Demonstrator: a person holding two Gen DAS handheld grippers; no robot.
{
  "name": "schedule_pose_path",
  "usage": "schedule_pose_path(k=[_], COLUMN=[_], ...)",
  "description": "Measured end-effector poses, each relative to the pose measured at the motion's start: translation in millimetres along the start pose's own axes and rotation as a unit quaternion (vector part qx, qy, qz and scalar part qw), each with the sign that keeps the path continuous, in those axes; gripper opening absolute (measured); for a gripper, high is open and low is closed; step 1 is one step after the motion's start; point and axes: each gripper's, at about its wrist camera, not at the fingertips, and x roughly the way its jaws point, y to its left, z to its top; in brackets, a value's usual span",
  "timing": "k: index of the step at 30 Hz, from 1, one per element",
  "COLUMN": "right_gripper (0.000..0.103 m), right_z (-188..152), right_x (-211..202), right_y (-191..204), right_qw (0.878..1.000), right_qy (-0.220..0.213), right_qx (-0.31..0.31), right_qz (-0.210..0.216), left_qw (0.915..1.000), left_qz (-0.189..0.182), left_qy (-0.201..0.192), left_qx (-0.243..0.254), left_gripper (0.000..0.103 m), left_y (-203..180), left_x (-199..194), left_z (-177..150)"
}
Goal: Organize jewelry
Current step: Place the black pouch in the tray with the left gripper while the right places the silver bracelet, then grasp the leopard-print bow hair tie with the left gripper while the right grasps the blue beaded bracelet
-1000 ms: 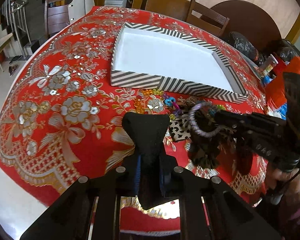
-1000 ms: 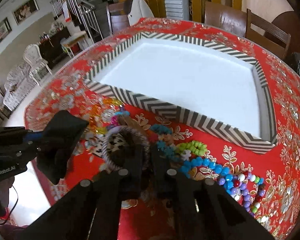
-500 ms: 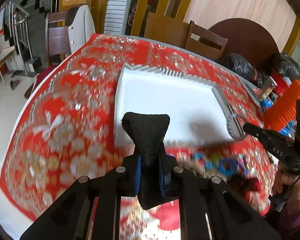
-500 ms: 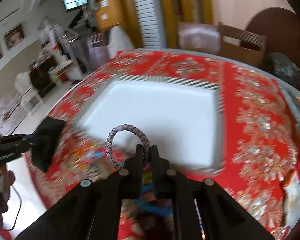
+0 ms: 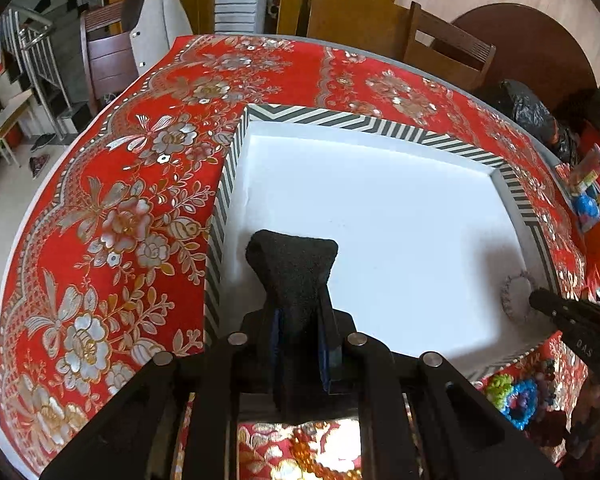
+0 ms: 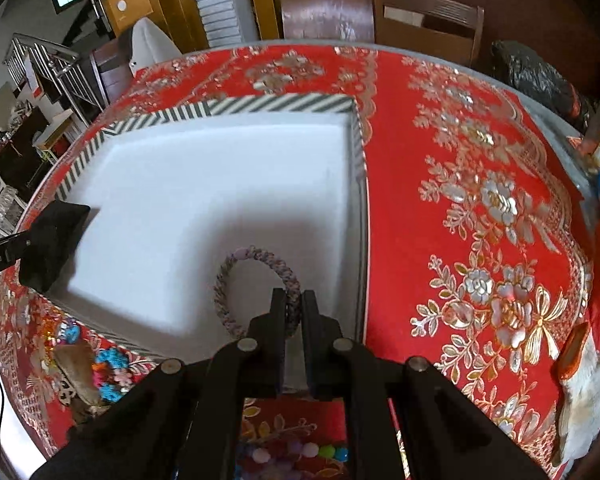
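Note:
A shallow white tray with a black-and-white striped rim sits on the red floral tablecloth; it also shows in the right wrist view. My right gripper is shut on a braided grey-lilac bracelet and holds it over the tray's near right corner; the bracelet shows in the left wrist view too. My left gripper is shut on a black cloth piece over the tray's near left corner; the cloth appears in the right wrist view.
Loose beaded bracelets and hair ties lie on the cloth in front of the tray. Wooden chairs stand beyond the table's far edge. Black bags and coloured clutter sit at the right.
Both grippers moved forward from the jewelry pile to above the tray. The right one carried the bracelet along, the left one the black cloth.

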Motion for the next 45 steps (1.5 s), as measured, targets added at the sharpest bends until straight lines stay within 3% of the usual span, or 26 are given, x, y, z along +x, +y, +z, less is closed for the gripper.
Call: schedule_pose_path(k=[3,5,8,15,19,27,35,45], right_gripper=[0.015,0.035,0.052,0.06,0.066,0.067,0.078,0.079], right_z=[-1,-1,-4,-17,-30,-60,-87,-108], right_x=[0,-4,-17,-53,-75,-103,-125,-138], right_y=[0,1,6,5,0,-7,-17,-27], right_qw=[1.0,1.0,1.0,0.997,0.996,0.995,0.992,0.991], right_qy=[0.0,-0.006,-0.02,-0.047,-0.07,-0.09,-0.105,-0.116], right_qx=[0.001,0.001,0.005,0.024,0.035,0.042,0.059,0.059], right_qz=[0.005,0.01,0.023,0.049,0.044,0.026,0.019,0.016], left_qw=[0.9998,0.9997,0.9994,0.9987,0.9982,0.9958,0.9938,0.996], left_qz=[-0.008,-0.014,-0.019,-0.019,-0.001,0.016,0.013,-0.021], left_qy=[-0.013,-0.016,-0.022,-0.048,-0.061,-0.083,-0.098,-0.082], left_qx=[-0.01,-0.013,-0.022,-0.006,0.004,0.033,0.049,0.029], left_gripper=[0.019,0.025,0.029,0.033,0.033,0.033,0.033,0.033], left_y=[6,8,12,0,-13,-39,-57,-50], left_x=[-1,-2,-6,-39,-57,-82,-99,-114], left_z=[0,3,6,-3,-17,-49,-71,-88])
